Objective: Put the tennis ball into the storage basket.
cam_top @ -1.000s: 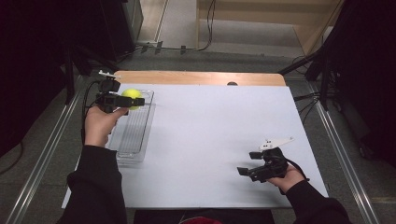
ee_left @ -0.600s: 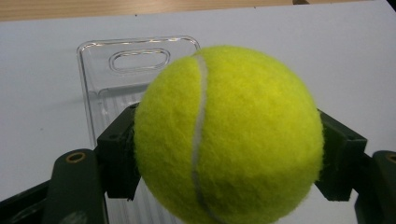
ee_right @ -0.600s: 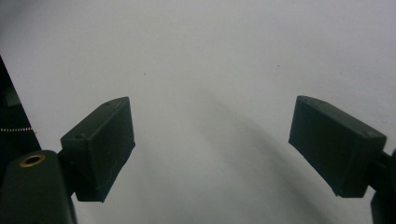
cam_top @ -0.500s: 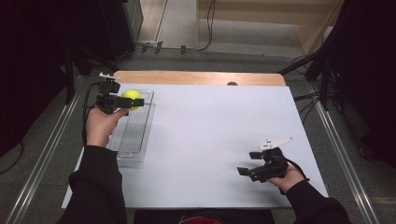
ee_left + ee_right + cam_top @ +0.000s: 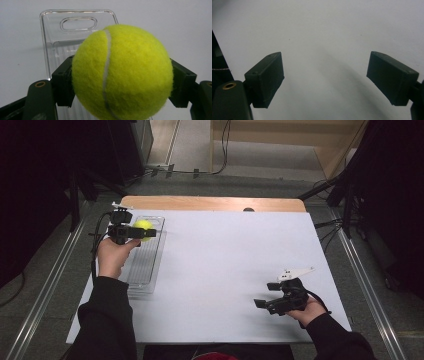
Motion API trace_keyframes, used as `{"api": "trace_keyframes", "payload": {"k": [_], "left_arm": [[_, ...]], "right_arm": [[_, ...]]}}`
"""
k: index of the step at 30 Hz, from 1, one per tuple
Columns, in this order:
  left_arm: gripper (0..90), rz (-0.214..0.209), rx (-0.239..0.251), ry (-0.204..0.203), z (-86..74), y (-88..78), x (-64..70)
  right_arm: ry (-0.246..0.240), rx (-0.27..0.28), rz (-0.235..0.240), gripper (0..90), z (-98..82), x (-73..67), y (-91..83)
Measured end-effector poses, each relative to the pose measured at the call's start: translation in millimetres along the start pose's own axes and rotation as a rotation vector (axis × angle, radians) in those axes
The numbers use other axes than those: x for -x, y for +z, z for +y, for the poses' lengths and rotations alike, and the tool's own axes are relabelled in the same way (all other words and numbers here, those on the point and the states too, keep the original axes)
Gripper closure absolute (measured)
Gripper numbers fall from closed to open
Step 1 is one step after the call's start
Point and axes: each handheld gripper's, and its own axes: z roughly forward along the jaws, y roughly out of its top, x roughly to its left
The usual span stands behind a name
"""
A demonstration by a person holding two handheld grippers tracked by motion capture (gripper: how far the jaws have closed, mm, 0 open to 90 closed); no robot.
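white table [image 5: 225, 270] first, clear tray [image 5: 146, 270] at its left edge = my landmark. i've got the left gripper [image 5: 145, 233] clamped on the tennis ball [image 5: 143, 225], hovering over the tray's far end. step, i reckon: placing ball in tray; next needs lowering, then release. right gripper [image 5: 260, 303] well right of tray, jaws apart, empty. nothing blocking.

**Bright table, dark surround**

We see the white table [image 5: 225, 265] evenly lit from above while the room's edges fall to black. Close up, the ball [image 5: 122, 72] looks sharp and the tray [image 5: 75, 32] glints. Soft grey shadows blur across the right gripper view.
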Motion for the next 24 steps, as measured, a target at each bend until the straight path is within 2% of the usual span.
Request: {"api": "trace_keyframes", "payload": {"k": [4,10,15,24], "left_arm": [[25.7,0.013,-0.008,0.000,-2.0,3.6,-2.7],[25.6,0.016,-0.011,-0.021,-5.0,7.4,-7.7],[25.4,0.023,-0.037,-0.014,-7.0,13.2,-8.5],[24.7,0.029,-0.052,-0.022,-7.4,19.1,-9.6]], "right_arm": [[0.003,0.000,-0.001,12.3,0.0,-0.2,-0.2],[0.000,0.000,0.000,12.2,0.0,-0.2,0.0],[0.000,-0.001,-0.001,12.3,0.0,-0.1,0.0],[0.002,0.001,-0.002,12.2,-0.7,0.5,-0.4]]}}
